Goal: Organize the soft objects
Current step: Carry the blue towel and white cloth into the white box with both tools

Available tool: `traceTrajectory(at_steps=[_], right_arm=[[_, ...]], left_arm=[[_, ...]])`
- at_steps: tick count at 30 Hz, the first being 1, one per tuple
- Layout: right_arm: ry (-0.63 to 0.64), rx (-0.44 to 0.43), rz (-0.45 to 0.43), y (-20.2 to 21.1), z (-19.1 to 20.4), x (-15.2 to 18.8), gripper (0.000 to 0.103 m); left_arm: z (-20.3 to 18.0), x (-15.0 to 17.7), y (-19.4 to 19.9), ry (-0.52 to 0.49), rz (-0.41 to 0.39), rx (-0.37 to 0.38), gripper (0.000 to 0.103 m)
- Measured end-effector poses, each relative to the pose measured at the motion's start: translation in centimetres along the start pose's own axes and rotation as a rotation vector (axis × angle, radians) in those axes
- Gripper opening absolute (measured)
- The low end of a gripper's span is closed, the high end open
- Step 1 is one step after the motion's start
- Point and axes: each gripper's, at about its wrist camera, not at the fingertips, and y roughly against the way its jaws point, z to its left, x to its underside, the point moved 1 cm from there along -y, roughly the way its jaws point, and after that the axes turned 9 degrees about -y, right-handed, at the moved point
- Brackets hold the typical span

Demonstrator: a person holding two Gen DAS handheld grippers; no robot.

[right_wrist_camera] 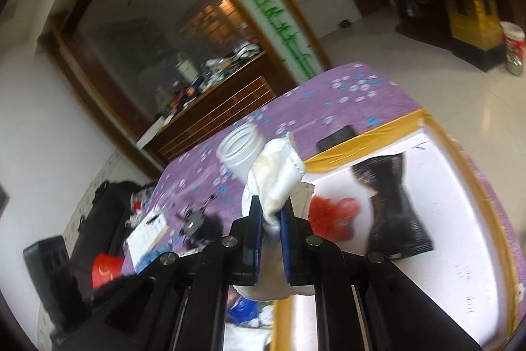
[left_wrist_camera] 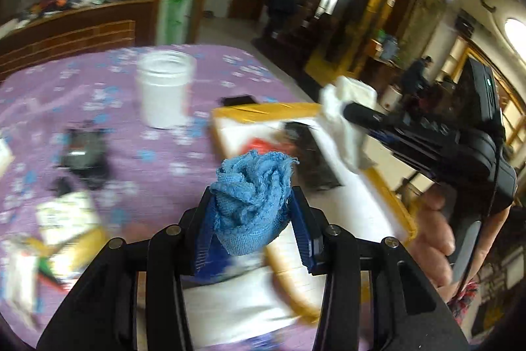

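Cloths, red (right_wrist_camera: 332,211) and black (right_wrist_camera: 394,206), lie in the white tray (right_wrist_camera: 460,219).

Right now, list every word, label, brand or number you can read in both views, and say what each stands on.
Nothing can be read with certainty.
Green brush characters on the white wall scroll: too stylised and blurred to read.
Faint handwritten marks on the white foam box with yellow tape edges: too small.
Print on the white paper card on the purple flowered tablecloth: blurred.
Raised letters on the right gripper's black body: unreadable.
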Motion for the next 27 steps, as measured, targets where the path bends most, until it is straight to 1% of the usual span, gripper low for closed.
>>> traceTrajectory(at_steps=[4, 7, 9, 11, 12, 15, 18, 23, 27], right_arm=[[-0.055, 0.05, -0.045, 1.0, -2.3, -1.5, 0.011], [-0.091, 0.066, -0.045, 1.5, -3.9, -2.4, 0.011], [-0.108, 0.099, -0.056, 1.7, -4.8, -2.8, 0.011], [-0.114, 0.146, -0.051, 1.5, -5.7, -3.2, 0.011], [-0.127, 0.173, -0.043, 1.3, -6.4, -3.5, 0.011], [-0.157, 0.207, 0.0, 0.3, -8.0, -3.6, 0.011], [-0.169, 0.243, 0.028, -0.8, -8.7, -3.3, 0.011], [-0.157, 0.27, 0.053, -2.2, -8.8, -2.9, 0.011], [-0.153, 0.299, 0.067, -3.1, -8.9, -2.7, 0.011]], left_arm=[[-3.7, -0.3, -3.3, -0.013, 0.044, 0.078, 0.041], [-5.9, 0.3, -5.2, -0.042, 0.082, 0.11, 0.041], [-6.9, 0.7, -6.1, -0.07, 0.1, 0.105, 0.041], [-7.1, 1.2, -6.7, -0.077, 0.117, 0.111, 0.041], [-7.2, 1.4, -6.9, -0.08, 0.126, 0.12, 0.041], [-7.4, 2.0, -7.0, -0.103, 0.128, 0.124, 0.041], [-8.0, 2.6, -7.1, -0.13, 0.135, 0.127, 0.041], [-8.1, 3.2, -7.7, -0.175, 0.145, 0.072, 0.041], [-7.8, 3.4, -7.9, -0.163, 0.154, 0.063, 0.041]])
